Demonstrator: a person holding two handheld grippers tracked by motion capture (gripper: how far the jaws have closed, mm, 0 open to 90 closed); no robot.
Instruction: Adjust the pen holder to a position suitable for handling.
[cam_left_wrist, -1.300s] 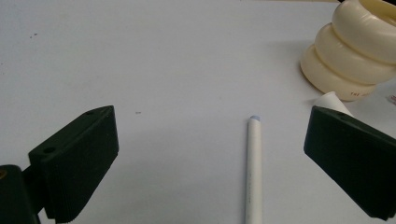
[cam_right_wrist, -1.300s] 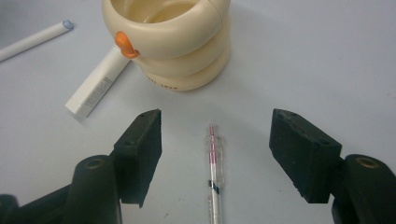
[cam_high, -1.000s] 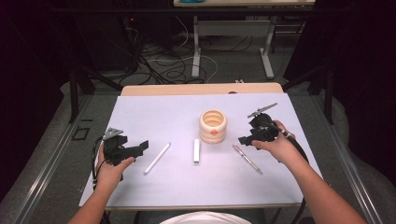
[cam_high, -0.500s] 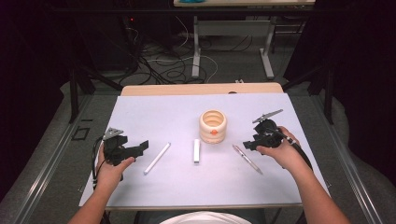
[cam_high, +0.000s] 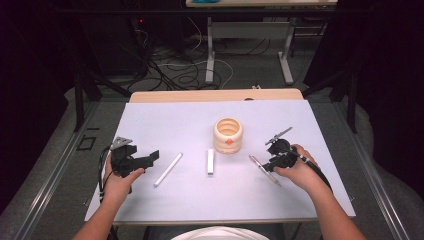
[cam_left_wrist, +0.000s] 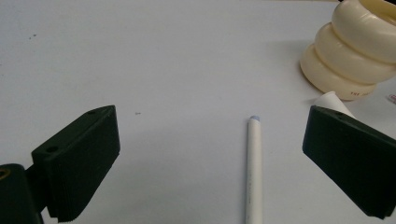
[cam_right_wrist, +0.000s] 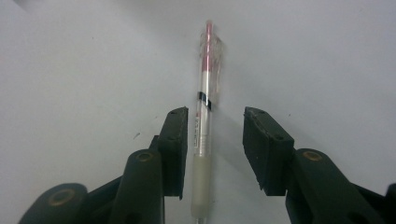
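Observation:
A cream ribbed cup (cam_high: 228, 135) stands mid-table, also at the top right in the left gripper view (cam_left_wrist: 355, 51). A clear pen with pink ink (cam_right_wrist: 203, 126) lies on the white sheet between the jaws of my right gripper (cam_right_wrist: 215, 154), close to the left jaw; the jaws are apart, not closed on it. In the high view that pen (cam_high: 265, 170) lies by the right gripper (cam_high: 274, 161). My left gripper (cam_high: 150, 159) stands open at the left, with a white pen (cam_left_wrist: 252, 172) lying ahead of it (cam_high: 168, 169). A short white stick (cam_high: 210, 161) lies below the cup.
The white sheet (cam_high: 165, 125) covers a wooden table whose far edge (cam_high: 215, 95) shows. Cables and table legs lie on the dark floor beyond. A person's forearms come in from the bottom.
My right gripper has dropped from near the cup down to the table and now straddles the pink pen. The left gripper has stayed in place.

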